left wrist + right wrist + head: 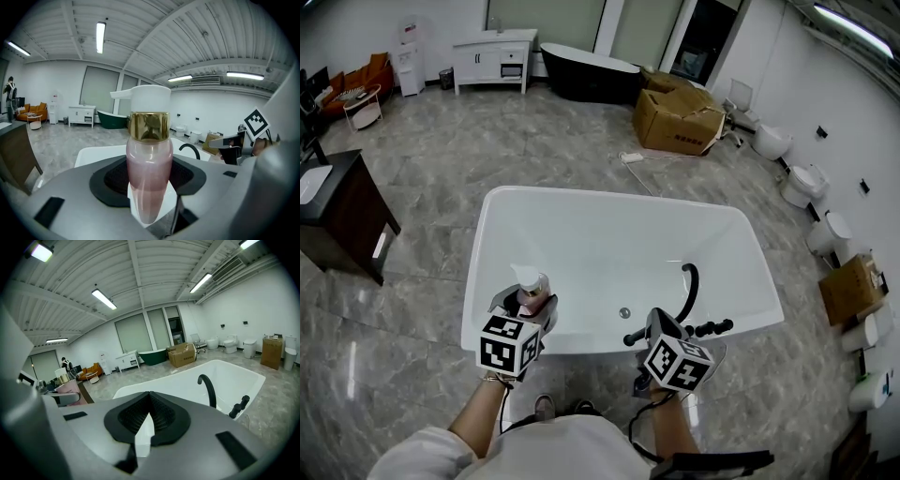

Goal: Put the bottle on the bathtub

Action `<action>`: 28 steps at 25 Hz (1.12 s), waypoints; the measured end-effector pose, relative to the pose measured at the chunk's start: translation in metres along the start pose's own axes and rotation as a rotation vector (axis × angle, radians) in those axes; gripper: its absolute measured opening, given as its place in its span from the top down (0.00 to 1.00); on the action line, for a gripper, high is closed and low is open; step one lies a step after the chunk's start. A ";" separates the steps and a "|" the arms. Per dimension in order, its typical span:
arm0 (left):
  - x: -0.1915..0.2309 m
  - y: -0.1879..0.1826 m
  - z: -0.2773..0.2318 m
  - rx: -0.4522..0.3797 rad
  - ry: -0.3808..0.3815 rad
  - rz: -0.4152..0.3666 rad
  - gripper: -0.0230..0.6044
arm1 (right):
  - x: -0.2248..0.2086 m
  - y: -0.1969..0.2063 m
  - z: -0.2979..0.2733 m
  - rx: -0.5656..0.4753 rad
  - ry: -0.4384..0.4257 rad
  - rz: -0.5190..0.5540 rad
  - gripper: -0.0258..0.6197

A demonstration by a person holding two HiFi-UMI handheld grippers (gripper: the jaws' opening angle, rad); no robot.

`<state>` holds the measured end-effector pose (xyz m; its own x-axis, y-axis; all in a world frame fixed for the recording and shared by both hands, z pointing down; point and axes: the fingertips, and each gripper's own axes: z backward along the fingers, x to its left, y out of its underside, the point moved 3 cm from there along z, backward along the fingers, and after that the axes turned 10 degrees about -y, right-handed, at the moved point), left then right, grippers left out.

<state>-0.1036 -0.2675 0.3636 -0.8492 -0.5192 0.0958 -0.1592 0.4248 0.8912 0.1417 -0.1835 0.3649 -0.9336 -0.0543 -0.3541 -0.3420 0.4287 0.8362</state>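
A pink bottle (532, 292) with a gold collar and a white pump stands upright in my left gripper (525, 314), which is shut on it over the near left rim of the white bathtub (609, 195). In the left gripper view the bottle (149, 173) fills the gap between the dark pads (112, 180), with the tub's rim (93, 152) behind it. My right gripper (658, 330) hangs over the near rim beside the black faucet (686, 291). Its jaws are shut with nothing between them (149, 401). The tub (234, 369) and faucet (208, 387) lie ahead of it.
A dark cabinet (342, 216) stands to the left of the tub. Cardboard boxes (675, 117), a dark bathtub (586, 75) and a white vanity (495, 58) are at the back. Toilets (802, 183) and another box (853, 289) line the right wall.
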 end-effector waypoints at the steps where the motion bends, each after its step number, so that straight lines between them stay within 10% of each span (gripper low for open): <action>1: -0.002 0.002 -0.002 0.008 0.003 0.002 0.59 | -0.004 0.001 -0.001 0.006 0.005 -0.004 0.92; 28: -0.093 0.045 -0.054 0.160 0.202 -0.099 0.59 | -0.090 0.045 0.042 0.057 0.188 -0.162 0.92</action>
<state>-0.0047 -0.2406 0.4187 -0.7109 -0.6942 0.1127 -0.3273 0.4684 0.8206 0.2149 -0.1218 0.4168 -0.8726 -0.2909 -0.3925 -0.4868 0.4510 0.7481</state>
